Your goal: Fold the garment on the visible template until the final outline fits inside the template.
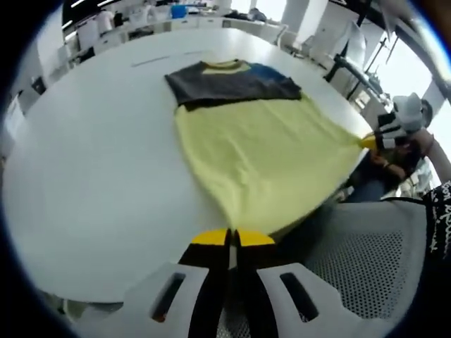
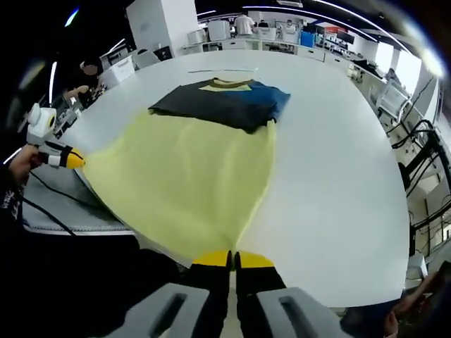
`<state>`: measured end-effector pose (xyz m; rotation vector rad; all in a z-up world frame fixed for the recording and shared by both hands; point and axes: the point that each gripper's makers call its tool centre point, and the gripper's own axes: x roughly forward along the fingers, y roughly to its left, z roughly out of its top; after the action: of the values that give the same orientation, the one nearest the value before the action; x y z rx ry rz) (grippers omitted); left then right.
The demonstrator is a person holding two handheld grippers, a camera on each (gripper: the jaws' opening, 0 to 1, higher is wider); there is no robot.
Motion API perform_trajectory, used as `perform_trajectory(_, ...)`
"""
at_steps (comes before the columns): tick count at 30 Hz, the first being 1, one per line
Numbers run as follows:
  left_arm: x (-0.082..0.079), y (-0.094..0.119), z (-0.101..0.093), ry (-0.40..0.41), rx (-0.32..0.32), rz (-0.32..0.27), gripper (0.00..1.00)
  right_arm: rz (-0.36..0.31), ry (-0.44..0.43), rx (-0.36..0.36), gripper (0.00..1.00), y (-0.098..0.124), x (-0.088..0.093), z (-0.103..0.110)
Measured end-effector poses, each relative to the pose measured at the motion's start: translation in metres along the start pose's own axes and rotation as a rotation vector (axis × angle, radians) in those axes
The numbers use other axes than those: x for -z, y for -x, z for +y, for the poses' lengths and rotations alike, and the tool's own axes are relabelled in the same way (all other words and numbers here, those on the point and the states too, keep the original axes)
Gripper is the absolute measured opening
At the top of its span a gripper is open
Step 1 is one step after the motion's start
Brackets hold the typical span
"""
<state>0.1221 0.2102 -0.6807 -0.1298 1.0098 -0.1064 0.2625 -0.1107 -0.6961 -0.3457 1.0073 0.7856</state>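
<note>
— Any writing you can read here?
— None. The dark sleeve (image 1: 438, 211), off to the right of the left hand-held gripper (image 1: 232, 238), carries white print, but it is too blurred to make out.

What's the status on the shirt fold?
Left hand-held gripper and right hand-held gripper both shut on yellow hem corners. Garment stretched flat on white table, dark top end far. Nothing in the way.
</note>
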Motion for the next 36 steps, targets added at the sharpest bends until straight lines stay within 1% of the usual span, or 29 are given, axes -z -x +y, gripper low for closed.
perform_trajectory(2, -0.007, 0.004, 0.0, -0.005, 0.001, -0.012, 0.0, -0.016, 0.012, 0.006, 0.0, 0.004, -0.008, -0.001)
perform_trajectory(4, -0.017, 0.008, 0.002, -0.014, -0.005, -0.037, 0.0, -0.038, 0.019, 0.014, 0.0, 0.009, -0.017, -0.002)
perform_trajectory(6, -0.022, 0.011, 0.003, -0.022, -0.011, -0.043, 0.0, -0.057, 0.023, 0.02, 0.0, 0.014, -0.026, -0.003)
perform_trajectory(8, -0.031, 0.015, 0.005, -0.023, -0.016, -0.068, 0.0, -0.076, 0.032, 0.026, 0.0, 0.019, -0.035, -0.003)
perform_trajectory(13, -0.038, 0.017, 0.009, -0.018, -0.023, -0.076, 0.0, -0.111, 0.059, 0.031, 0.0, 0.025, -0.053, -0.005)
perform_trajectory(16, -0.044, 0.021, 0.01, -0.013, -0.025, -0.093, 0.0, -0.131, 0.067, 0.036, 0.0, 0.031, -0.064, -0.006)
perform_trajectory(22, -0.065, 0.029, 0.014, -0.005, -0.027, -0.139, 0.0, -0.151, 0.098, 0.046, 0.0, 0.039, -0.083, -0.009)
perform_trajectory(26, -0.081, 0.034, 0.016, -0.028, -0.035, -0.178, 0.0, -0.159, 0.104, 0.049, 0.0, 0.042, -0.093, -0.011)
perform_trajectory(32, -0.101, 0.038, 0.021, -0.027, -0.039, -0.214, 0.0, -0.175, 0.126, 0.051, 0.0, 0.046, -0.11, -0.016)
perform_trajectory(36, -0.113, 0.04, 0.024, -0.026, -0.046, -0.235, 0.0, -0.201, 0.144, 0.058, 0.0, 0.052, -0.126, -0.02)
